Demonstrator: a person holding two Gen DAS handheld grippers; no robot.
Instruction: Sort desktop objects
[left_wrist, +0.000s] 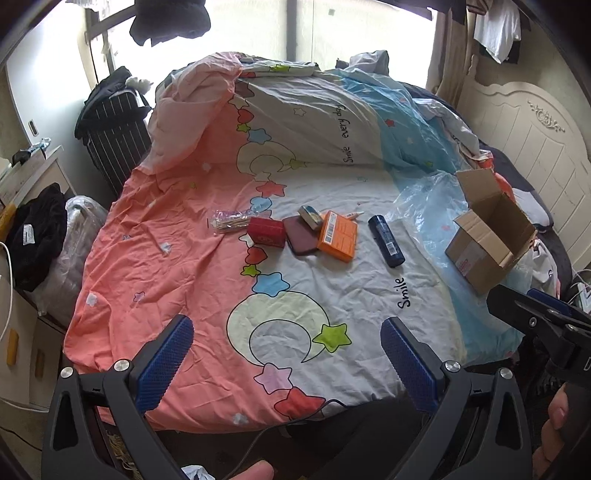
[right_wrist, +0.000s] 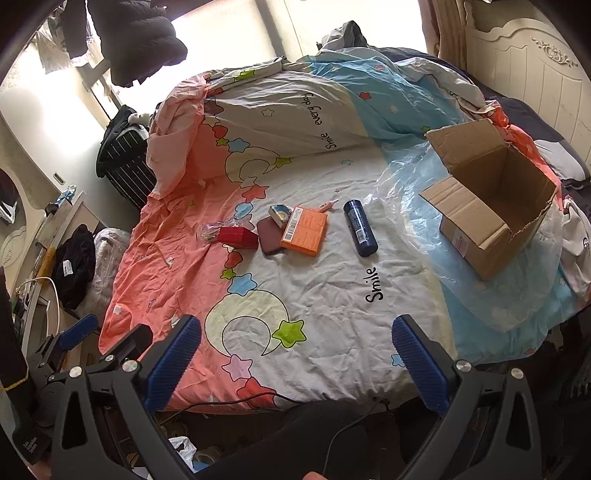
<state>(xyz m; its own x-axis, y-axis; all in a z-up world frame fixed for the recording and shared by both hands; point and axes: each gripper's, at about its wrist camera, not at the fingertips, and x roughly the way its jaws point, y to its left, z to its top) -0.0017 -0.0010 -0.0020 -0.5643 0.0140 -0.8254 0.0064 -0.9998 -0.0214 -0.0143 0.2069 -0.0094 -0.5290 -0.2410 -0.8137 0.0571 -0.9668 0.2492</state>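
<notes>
Several small items lie mid-bed on a patterned quilt: a clear packet of sticks (left_wrist: 231, 220), a red box (left_wrist: 266, 232), a maroon case (left_wrist: 301, 240), a small grey-green tin (left_wrist: 311, 217), an orange box (left_wrist: 338, 236), a small tube (left_wrist: 352, 216) and a dark blue bottle (left_wrist: 385, 240). An empty open cardboard box (left_wrist: 487, 242) lies on its side at the right. The same orange box (right_wrist: 305, 231), blue bottle (right_wrist: 359, 227) and cardboard box (right_wrist: 491, 221) show in the right wrist view. My left gripper (left_wrist: 288, 362) and right gripper (right_wrist: 299, 363) both hover open over the bed's near edge, holding nothing.
A clear plastic sheet (left_wrist: 424, 206) lies under the cardboard box. A white headboard (left_wrist: 524, 140) is at the right. A striped suitcase (left_wrist: 114, 136) and a bedside cabinet with dark clothes (left_wrist: 35, 232) stand at the left. A cable (right_wrist: 258, 398) runs along the near edge.
</notes>
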